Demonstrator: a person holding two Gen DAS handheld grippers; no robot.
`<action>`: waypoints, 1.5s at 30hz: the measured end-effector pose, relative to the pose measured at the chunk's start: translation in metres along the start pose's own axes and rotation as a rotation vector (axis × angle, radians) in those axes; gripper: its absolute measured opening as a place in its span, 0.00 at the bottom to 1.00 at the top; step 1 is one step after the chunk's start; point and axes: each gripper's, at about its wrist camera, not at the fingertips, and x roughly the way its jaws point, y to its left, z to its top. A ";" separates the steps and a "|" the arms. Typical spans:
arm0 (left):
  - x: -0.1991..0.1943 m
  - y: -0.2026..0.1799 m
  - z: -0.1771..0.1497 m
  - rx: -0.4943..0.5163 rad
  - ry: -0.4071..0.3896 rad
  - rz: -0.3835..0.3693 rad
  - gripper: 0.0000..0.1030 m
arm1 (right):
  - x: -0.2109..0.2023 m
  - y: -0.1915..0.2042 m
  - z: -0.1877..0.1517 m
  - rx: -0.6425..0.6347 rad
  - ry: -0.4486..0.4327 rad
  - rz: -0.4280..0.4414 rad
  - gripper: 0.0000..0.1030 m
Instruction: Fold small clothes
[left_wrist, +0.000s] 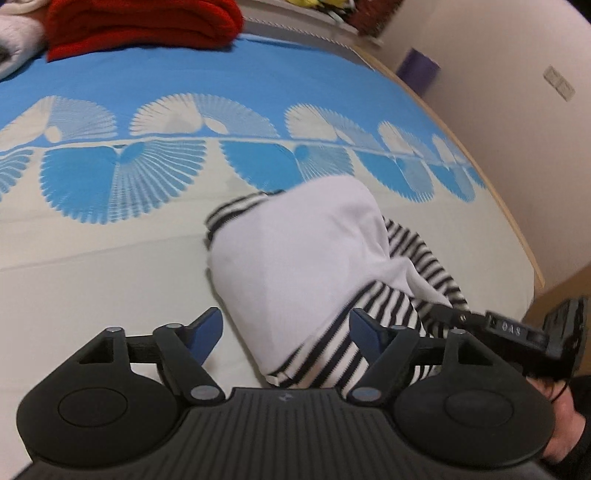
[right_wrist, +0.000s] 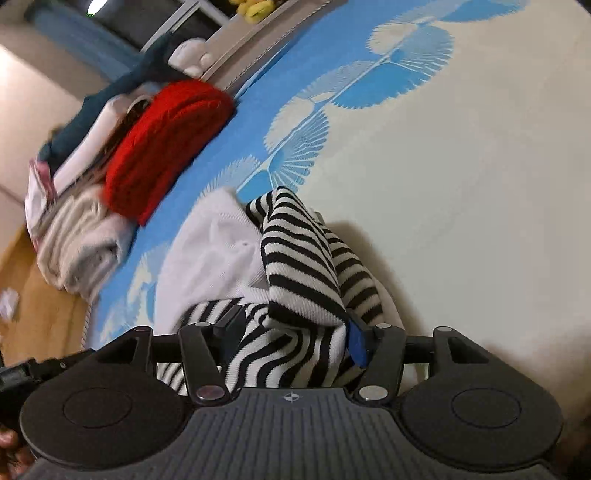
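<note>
Lying perhaps lengthwise away from left gripper (left_wrist: 286, 334): striped garment (left_wrist: 295, 258).

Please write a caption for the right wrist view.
Right gripper lifts the striped garment off the bed.

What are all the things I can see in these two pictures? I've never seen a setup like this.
Striped garment: one, black-and-white stripes with a plain white panel, on the bed in front of both grippers, partly lifted.
Red knit: one, red, folded, on the blue part of the bedspread beside the pile.
Clothes pile: several pieces, white, cream and dark teal, at the bed's edge.
Bedspread: one, cream and blue with fan shapes, covering the bed.
Purple item: one, by the wall, too blurred to name.
Left gripper: one, black with blue pads, open, close to the garment's near edge.
Right gripper: one, black, shut on the striped fabric.
</note>
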 end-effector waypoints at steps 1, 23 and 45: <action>0.002 -0.003 0.000 0.016 0.005 -0.006 0.71 | -0.001 0.000 0.001 -0.007 0.006 0.002 0.51; 0.082 -0.098 -0.060 0.596 0.303 -0.052 0.34 | -0.074 -0.033 0.061 0.100 -0.112 -0.228 0.28; 0.081 -0.083 -0.075 0.583 0.371 -0.124 0.39 | 0.110 0.034 0.129 -0.153 0.181 0.056 0.08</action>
